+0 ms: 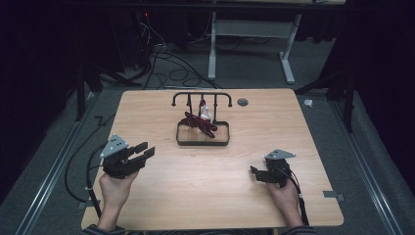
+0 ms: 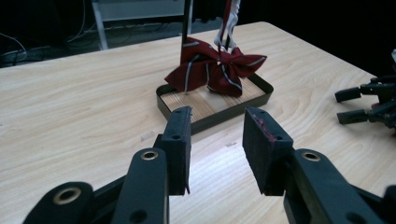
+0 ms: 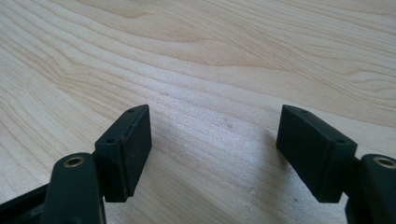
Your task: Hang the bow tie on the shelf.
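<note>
Black jaws nearest: left gripper (image 1: 146,152) sits at the near left of the wooden table (image 1: 147,196), held in the person's left hand (image 1: 116,188), jaws part open with nothing between them, only bare wood in the gap in the left gripper view (image 2: 217,149). It points toward the middle of the table, likely lined up for a reach at the bow. Right gripper (image 1: 254,172) rests at the near right in the right hand (image 1: 284,196), jaws spread wide over bare wood grain, empty (image 3: 215,154); it looks parked, out of the way. Both are well apart from the tray. Farther on, mid-table, a small black tray (image 1: 183,142) with a wood floor carries a thin black rack (image 1: 201,95) with hooks. A dark red striped bow tie (image 1: 198,123) droops from the rack, its loops sagging over the tray floor, its white strap (image 1: 205,111) running up to the rail, so it seems hung there for storage. In the left gripper view the bow tie (image 2: 215,67) sits straight ahead, above the tray's rim (image 2: 210,122). Beyond the table: grey floor, loose cables (image 1: 171,68), a white desk frame (image 1: 254,34).
</note>
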`<state>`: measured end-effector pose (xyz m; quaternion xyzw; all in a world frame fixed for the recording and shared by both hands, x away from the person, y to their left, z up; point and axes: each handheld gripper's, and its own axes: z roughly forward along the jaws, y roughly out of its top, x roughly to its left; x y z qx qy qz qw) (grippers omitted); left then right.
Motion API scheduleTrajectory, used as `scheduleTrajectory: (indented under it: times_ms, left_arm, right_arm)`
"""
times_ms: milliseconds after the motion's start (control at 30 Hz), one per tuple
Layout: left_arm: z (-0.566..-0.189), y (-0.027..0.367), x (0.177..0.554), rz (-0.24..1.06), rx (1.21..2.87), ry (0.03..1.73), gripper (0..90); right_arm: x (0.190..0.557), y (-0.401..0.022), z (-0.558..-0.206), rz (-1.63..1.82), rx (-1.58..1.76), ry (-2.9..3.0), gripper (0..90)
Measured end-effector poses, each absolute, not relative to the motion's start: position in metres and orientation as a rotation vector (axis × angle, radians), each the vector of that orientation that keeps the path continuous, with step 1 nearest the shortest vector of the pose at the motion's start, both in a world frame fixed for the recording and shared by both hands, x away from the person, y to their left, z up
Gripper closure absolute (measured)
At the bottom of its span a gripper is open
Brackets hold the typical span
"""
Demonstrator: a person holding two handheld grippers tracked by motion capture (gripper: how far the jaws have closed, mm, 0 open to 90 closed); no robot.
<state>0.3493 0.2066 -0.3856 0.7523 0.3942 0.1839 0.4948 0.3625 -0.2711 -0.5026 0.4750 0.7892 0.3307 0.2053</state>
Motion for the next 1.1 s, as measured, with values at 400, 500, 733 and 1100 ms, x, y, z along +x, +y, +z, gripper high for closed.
scheduleTrajectory:
  times_ms: [400, 500, 733, 1100]
  left_arm:
    - [-0.407, 0.207, 0.345, 0.417, 1.849, 0.975, 63.1]
    - [-0.410, 0.207, 0.344, 0.414, 1.856, 0.978, 62.8]
    - [-0.420, 0.206, 0.343, 0.407, 1.849, 0.996, 62.4]
    - [-0.448, 0.197, 0.344, 0.337, 1.921, 1.026, 60.5]
  right_arm:
    - [0.363, -0.271, -0.503, 0.921, 1.326, 2.199, 27.9]
    - [0.363, -0.271, -0.503, 0.921, 1.326, 2.198, 27.8]
    - [0.363, -0.271, -0.503, 0.921, 1.326, 2.198, 27.9]
    - [0.363, -0.271, -0.503, 0.921, 1.325, 2.198, 27.9]
